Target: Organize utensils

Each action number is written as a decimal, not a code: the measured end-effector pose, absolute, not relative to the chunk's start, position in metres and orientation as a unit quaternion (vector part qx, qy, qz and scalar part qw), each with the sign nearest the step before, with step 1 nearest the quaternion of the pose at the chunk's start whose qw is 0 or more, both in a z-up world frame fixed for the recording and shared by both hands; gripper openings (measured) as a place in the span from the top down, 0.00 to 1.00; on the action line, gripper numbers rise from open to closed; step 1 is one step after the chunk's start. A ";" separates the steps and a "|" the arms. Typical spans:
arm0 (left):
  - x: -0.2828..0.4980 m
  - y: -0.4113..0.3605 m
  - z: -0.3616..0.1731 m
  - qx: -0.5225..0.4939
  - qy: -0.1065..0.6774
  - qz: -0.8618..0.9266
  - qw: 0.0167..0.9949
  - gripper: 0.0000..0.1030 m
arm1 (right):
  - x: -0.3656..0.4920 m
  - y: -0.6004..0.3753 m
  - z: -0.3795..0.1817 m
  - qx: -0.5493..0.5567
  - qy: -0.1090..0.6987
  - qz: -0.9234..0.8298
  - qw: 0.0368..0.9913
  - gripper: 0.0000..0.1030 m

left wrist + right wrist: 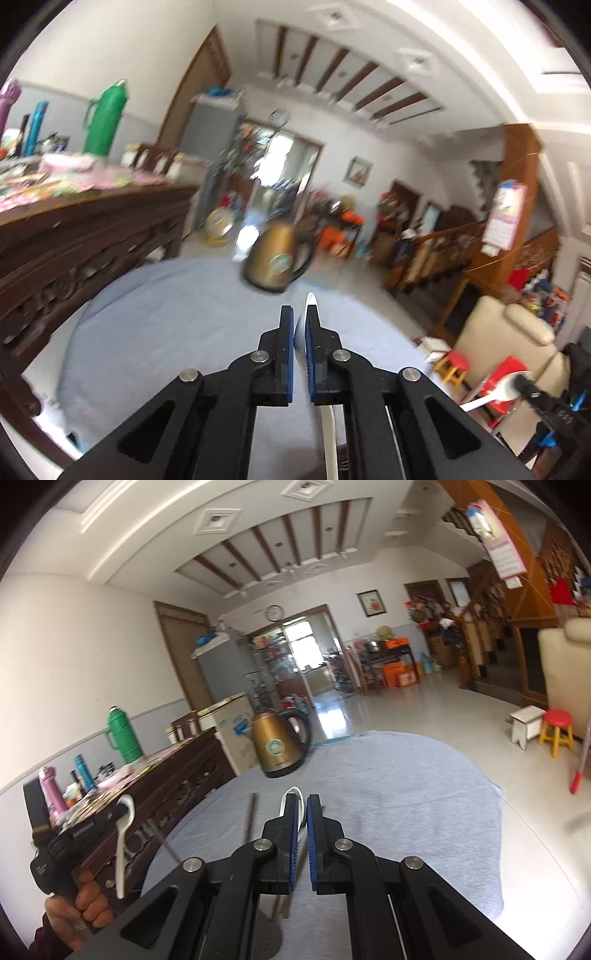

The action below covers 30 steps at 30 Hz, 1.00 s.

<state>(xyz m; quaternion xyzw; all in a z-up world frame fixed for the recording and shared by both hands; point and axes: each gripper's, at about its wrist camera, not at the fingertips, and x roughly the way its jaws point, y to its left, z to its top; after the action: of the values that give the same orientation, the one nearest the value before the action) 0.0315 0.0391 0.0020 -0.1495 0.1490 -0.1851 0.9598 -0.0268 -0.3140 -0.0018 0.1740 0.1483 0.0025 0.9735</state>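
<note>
My left gripper (300, 314) is pinching a white spoon (309, 300). From its own camera the spoon's long axis runs along my fingers: the rounded tip pokes out past the pads toward the kettle, and the handle passes back under the gripper body to the bottom edge. Seen from the right wrist, that same spoon (123, 834) hangs almost upright in the left gripper (110, 818), bowl at the top, handle pointing down, with the hand (79, 908) wrapped round the grip below.

My right gripper (303, 806) is pressed together on a second white spoon (291, 801) — only the curved rim of its bowl shows above the left pad, the rest is covered by my fingers. In the left wrist view it appears at the right edge as a white spoon (495, 393) lying slanted, bowl up against the right gripper (532, 387), handle reaching down-left.

Below the right gripper a grey holder (264, 938) stands on the blue-grey tablecloth (406, 797); dark thin sticks (252, 818) rise out of it, tilted — I cannot tell what they are. The holder's lower part is cut off. A gold kettle (279, 744) stands at the table's far edge; in the left view it (275, 260) is smeared by blur.
</note>
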 end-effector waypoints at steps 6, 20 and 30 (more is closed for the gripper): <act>0.014 0.018 -0.007 -0.146 0.107 -0.245 0.952 0.94 | -0.028 -0.275 -0.006 0.113 0.152 0.023 0.982 0.95; 0.021 -0.028 -0.039 -0.104 0.060 -0.229 0.966 0.95 | -0.016 -0.262 -0.029 0.081 0.180 0.040 0.980 0.95; 0.024 -0.031 -0.056 -0.102 0.058 -0.201 0.973 0.95 | -0.011 -0.272 -0.038 0.091 0.193 0.040 0.976 0.95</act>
<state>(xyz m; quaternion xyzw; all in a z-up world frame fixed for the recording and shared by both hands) 0.0242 -0.0312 -0.0564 -0.1020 0.0576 -0.2010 0.9726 -0.0112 -0.2716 -0.0377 0.0914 0.1927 0.0396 0.9762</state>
